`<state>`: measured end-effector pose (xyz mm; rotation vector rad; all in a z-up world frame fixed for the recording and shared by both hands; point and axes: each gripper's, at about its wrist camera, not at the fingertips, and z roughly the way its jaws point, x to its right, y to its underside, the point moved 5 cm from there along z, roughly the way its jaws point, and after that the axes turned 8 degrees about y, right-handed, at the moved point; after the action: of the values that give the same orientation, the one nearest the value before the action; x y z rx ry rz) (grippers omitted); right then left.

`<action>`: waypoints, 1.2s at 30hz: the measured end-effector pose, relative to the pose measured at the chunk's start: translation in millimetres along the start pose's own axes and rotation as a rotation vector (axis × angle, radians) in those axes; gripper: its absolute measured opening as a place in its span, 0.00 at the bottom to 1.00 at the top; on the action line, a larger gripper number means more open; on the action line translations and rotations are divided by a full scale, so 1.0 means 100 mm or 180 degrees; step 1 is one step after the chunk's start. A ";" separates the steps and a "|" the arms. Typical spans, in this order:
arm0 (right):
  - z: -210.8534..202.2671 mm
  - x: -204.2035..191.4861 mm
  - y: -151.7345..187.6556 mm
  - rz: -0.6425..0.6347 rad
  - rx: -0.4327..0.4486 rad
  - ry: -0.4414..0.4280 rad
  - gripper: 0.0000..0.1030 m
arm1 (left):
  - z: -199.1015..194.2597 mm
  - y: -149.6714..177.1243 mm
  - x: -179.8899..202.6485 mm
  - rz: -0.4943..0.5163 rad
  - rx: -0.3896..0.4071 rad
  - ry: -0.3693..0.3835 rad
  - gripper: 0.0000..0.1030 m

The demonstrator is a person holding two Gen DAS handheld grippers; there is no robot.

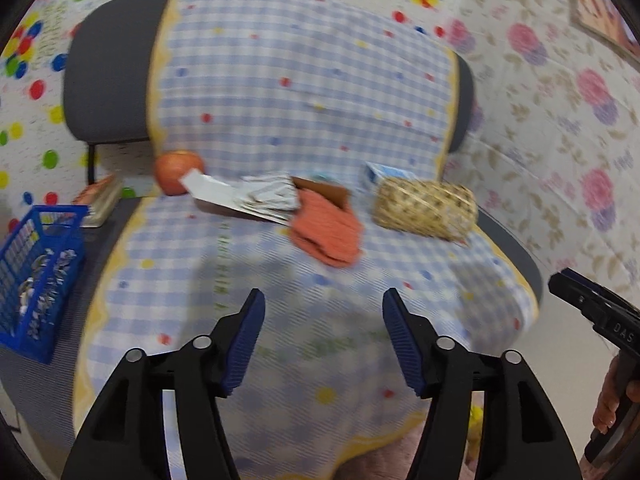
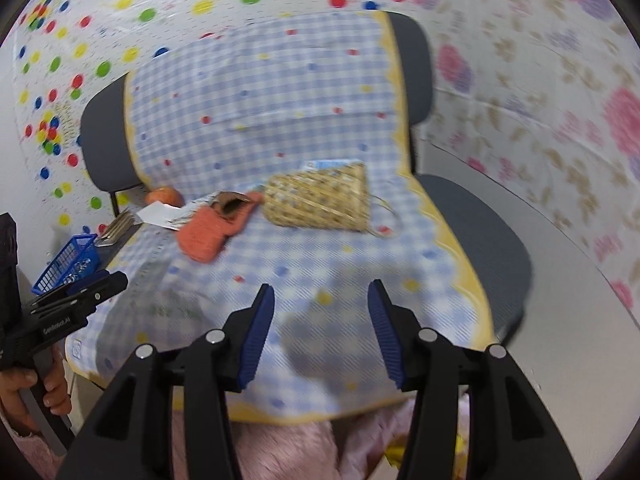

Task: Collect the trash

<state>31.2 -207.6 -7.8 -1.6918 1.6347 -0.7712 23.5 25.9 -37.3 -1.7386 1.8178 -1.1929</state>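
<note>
A chair seat draped in a blue checked cloth [image 1: 280,80] carries a litter of white paper and crumpled wrappers [image 1: 240,196], a brown card scrap [image 1: 320,192], an orange knitted cloth [image 1: 326,232] and a woven straw basket [image 1: 424,210] lying on its side. In the right wrist view the same paper [image 2: 160,214], orange cloth [image 2: 208,234] and straw basket [image 2: 320,204] sit at mid-frame. My left gripper [image 1: 324,294] hovers open over the seat's front, with nothing between its jaws. My right gripper [image 2: 321,286] is likewise open and empty, short of the items.
A reddish round fruit [image 1: 176,172] rests behind the paper, and a blue-white carton [image 1: 384,174] stands behind the basket. A blue plastic crate [image 1: 36,280] holding shiny bits and a book [image 1: 100,200] lie left of the seat. Patterned sheets cover the walls.
</note>
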 end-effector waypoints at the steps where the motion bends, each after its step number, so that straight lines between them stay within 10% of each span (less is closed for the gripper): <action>1: 0.05 -0.10 -0.07 -0.0048 0.0009 -0.0048 0.50 | -0.02 -0.04 -0.09 -0.0041 0.0028 -0.0059 0.61; 12: 0.49 -0.71 -0.52 -0.0255 0.0056 -0.0232 0.52 | 0.38 -0.60 -0.70 -0.0119 0.0012 -0.0280 0.60; 19: 0.81 -0.71 -0.69 -0.0223 0.0027 -0.0180 0.31 | 1.05 -0.86 -0.80 -0.0092 -0.0298 -0.0271 0.42; 27: 0.98 -0.62 -0.64 -0.0178 -0.0076 -0.0206 0.31 | 1.55 -0.74 -0.91 -0.0272 -0.0759 -0.0176 0.34; 30: 1.01 -0.58 -0.60 -0.0126 -0.0123 -0.0222 0.31 | 1.54 -0.72 -0.88 -0.0297 -0.0729 -0.0018 0.08; 36: 0.95 -0.61 -0.61 -0.0155 -0.0104 -0.0228 0.31 | 1.01 -0.91 -0.79 -0.0278 -0.0145 0.0046 0.02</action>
<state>140.3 -140.6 -15.9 -1.7676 1.5705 -0.7024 171.6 77.4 -49.6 -1.8565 1.8072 -1.2093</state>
